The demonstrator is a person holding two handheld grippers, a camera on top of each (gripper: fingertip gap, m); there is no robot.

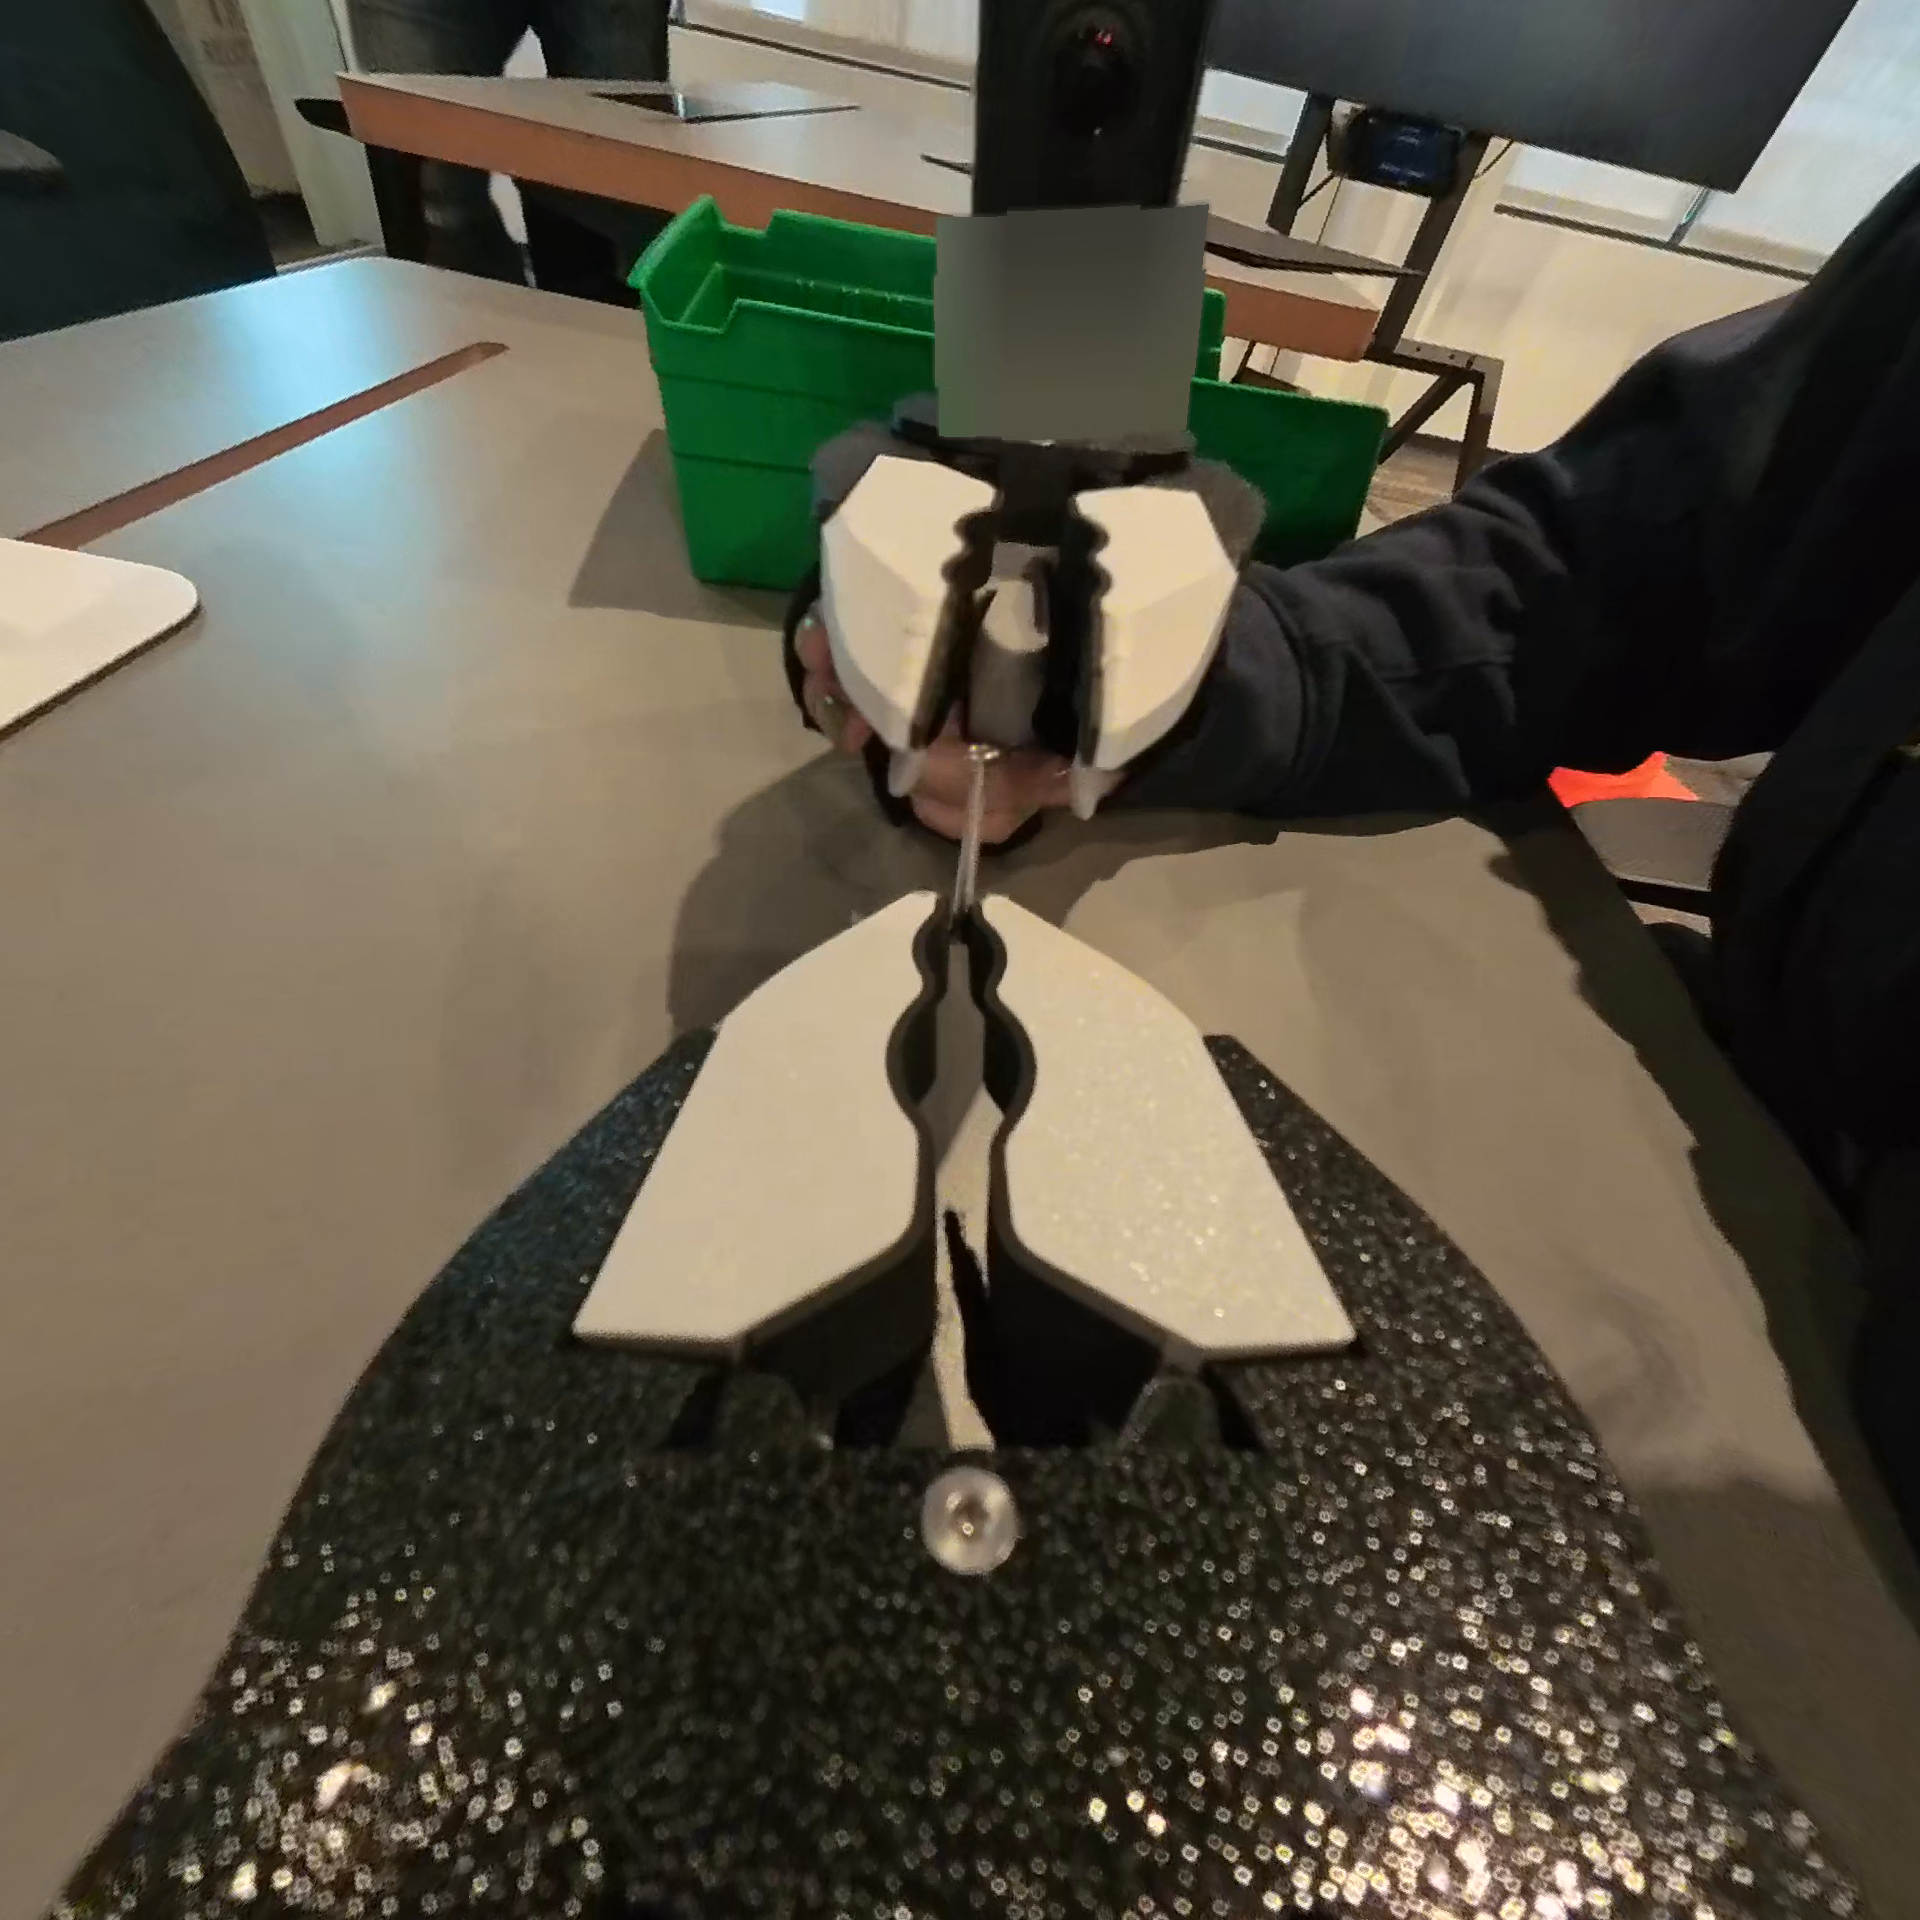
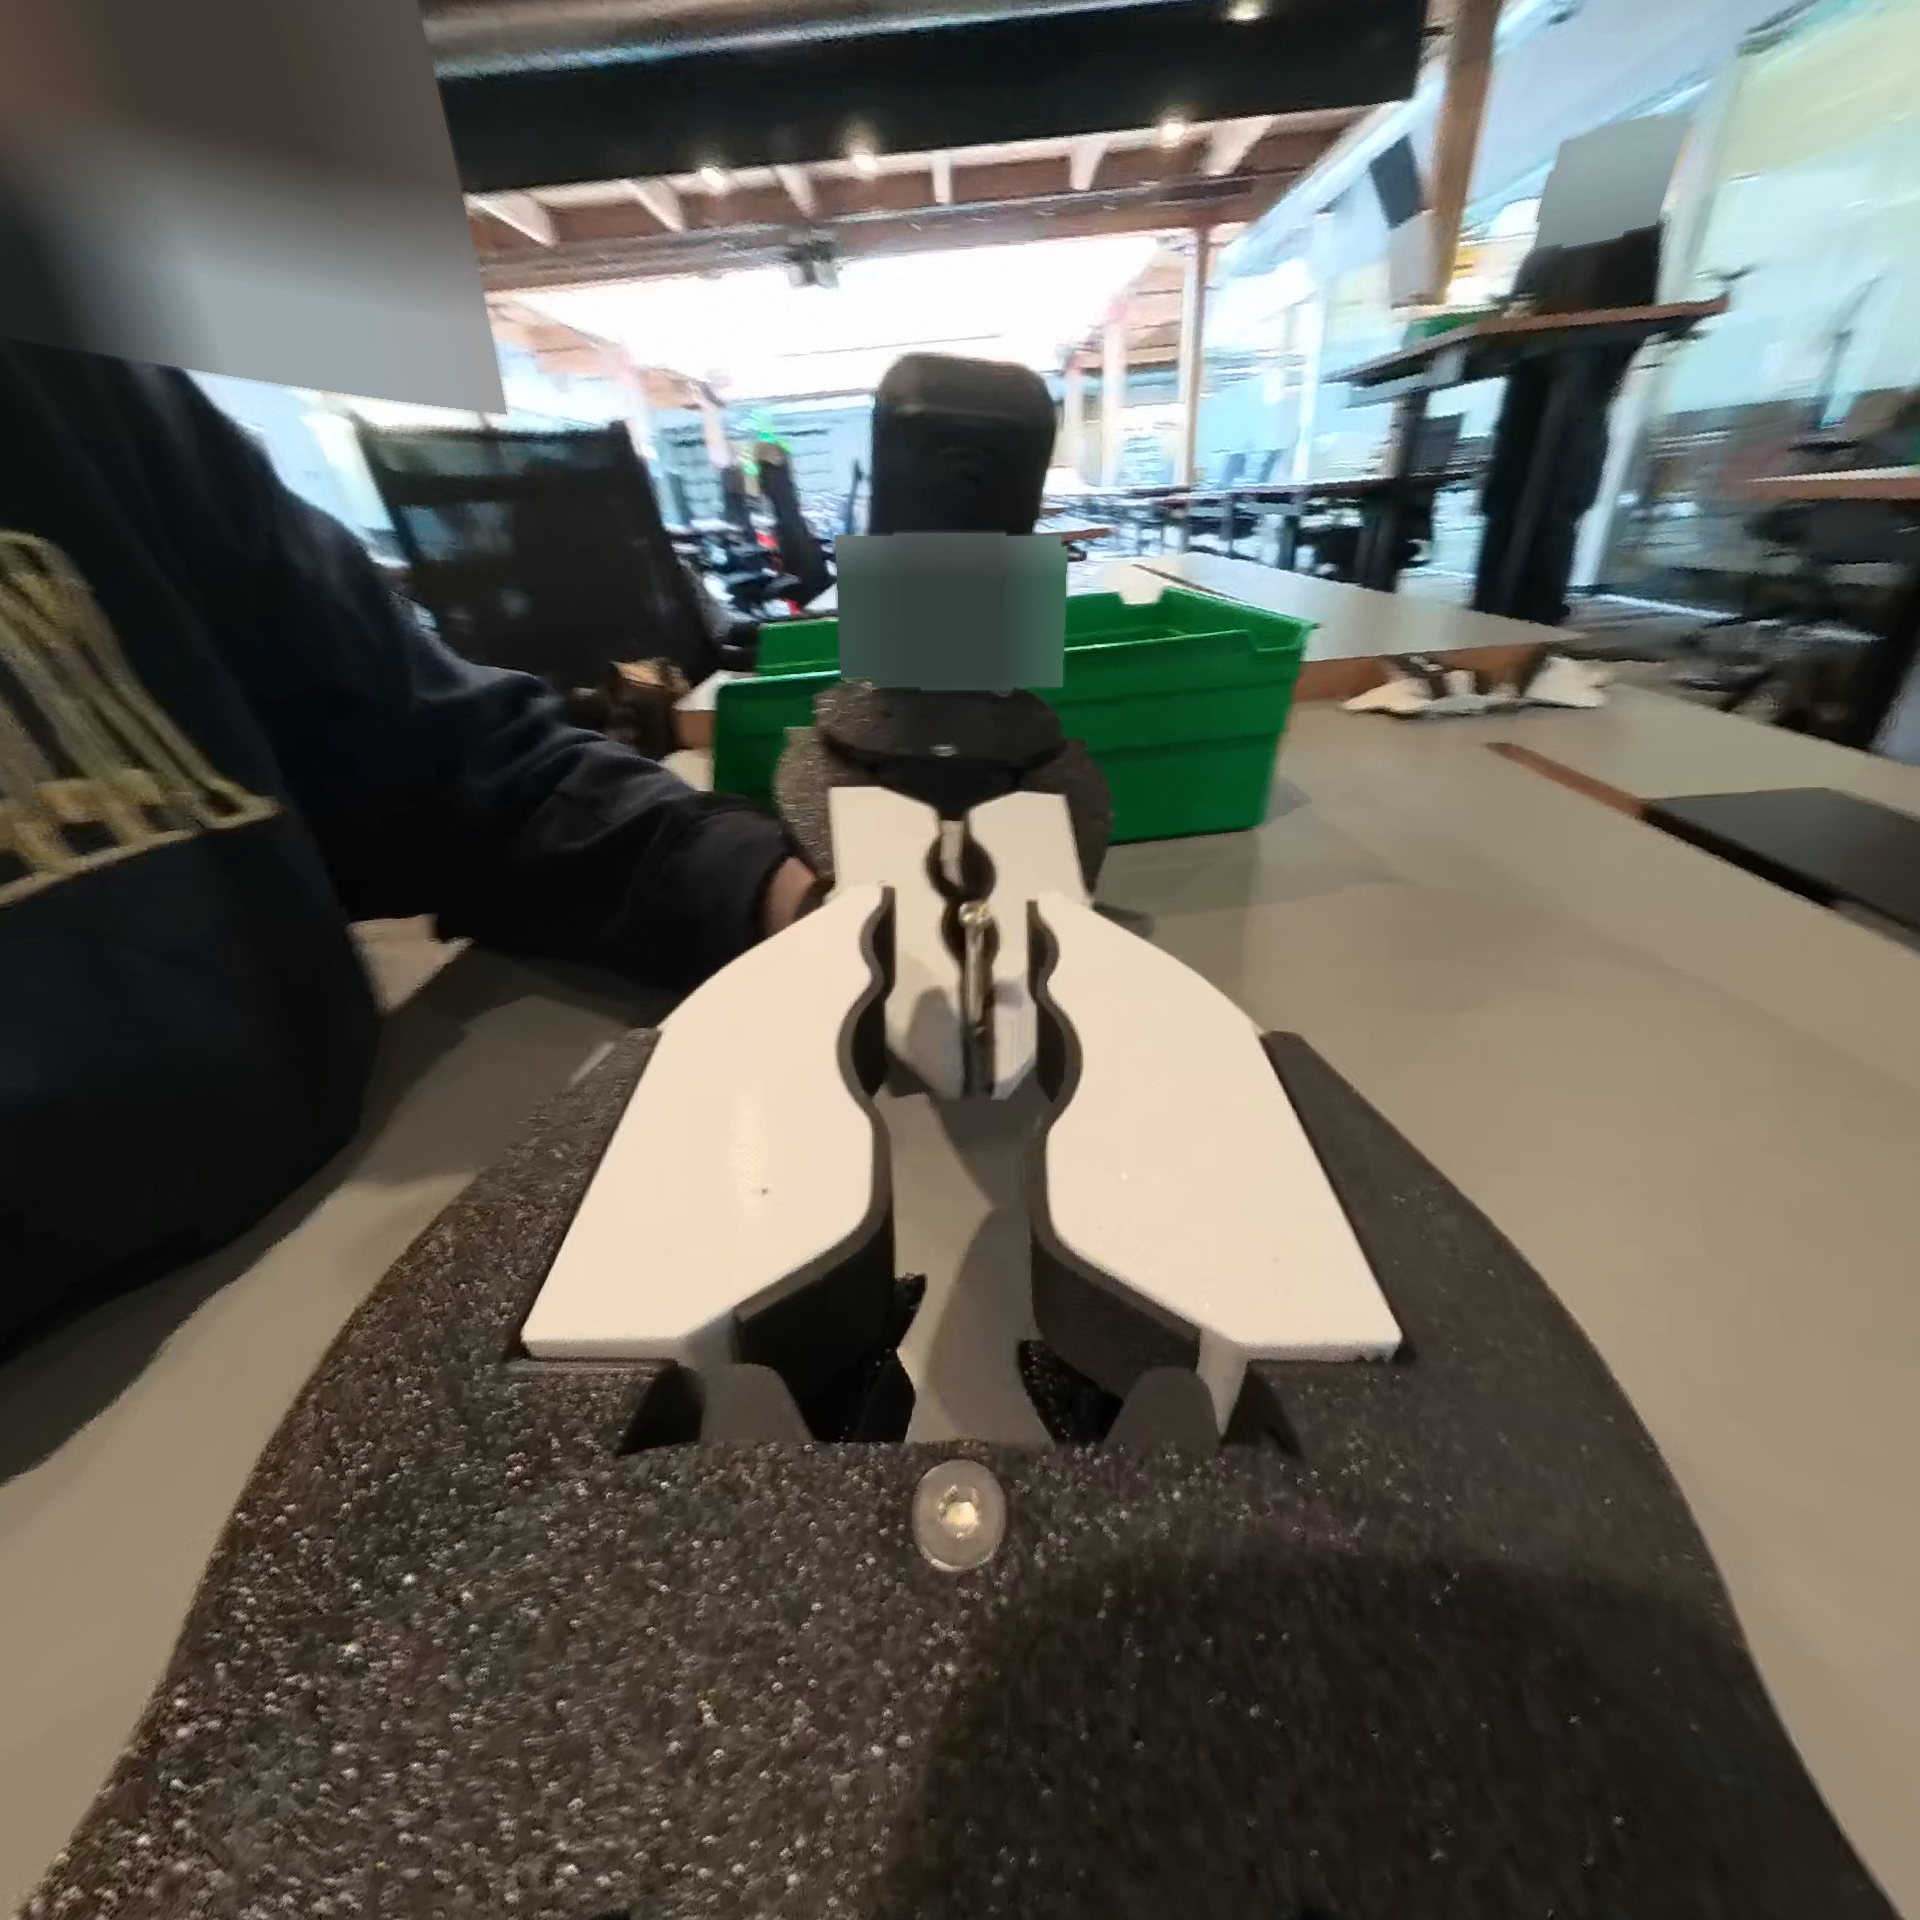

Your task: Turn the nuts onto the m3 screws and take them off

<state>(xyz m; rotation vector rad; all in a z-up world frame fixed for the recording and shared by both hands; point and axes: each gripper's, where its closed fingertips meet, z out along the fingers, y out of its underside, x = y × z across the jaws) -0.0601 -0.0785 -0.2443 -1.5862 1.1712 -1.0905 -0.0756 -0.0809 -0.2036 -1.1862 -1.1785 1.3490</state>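
My left gripper (image 1: 958, 916) is shut on the near end of a thin silver screw (image 1: 968, 831). The screw points up and away from it, with a small silver piece (image 1: 979, 754) at its far end; I cannot tell whether that is a nut or the head. My right gripper (image 1: 997, 779) faces it with its jaws open around that far end and its pads off the screw. In the right wrist view, the right gripper (image 2: 958, 900) is open and nothing is pressed between its pads. The shut left gripper (image 2: 966, 1070) and the screw (image 2: 975, 987) lie between its fingers.
Stacked green bins (image 1: 790, 416) stand on the grey table (image 1: 416, 727) behind the grippers, and also show in the right wrist view (image 2: 1174, 727). A white mat (image 1: 73, 623) lies at the left edge. A black pad (image 2: 1787, 842) lies at the right. Dark sleeves (image 1: 1558, 623) hold the grippers.
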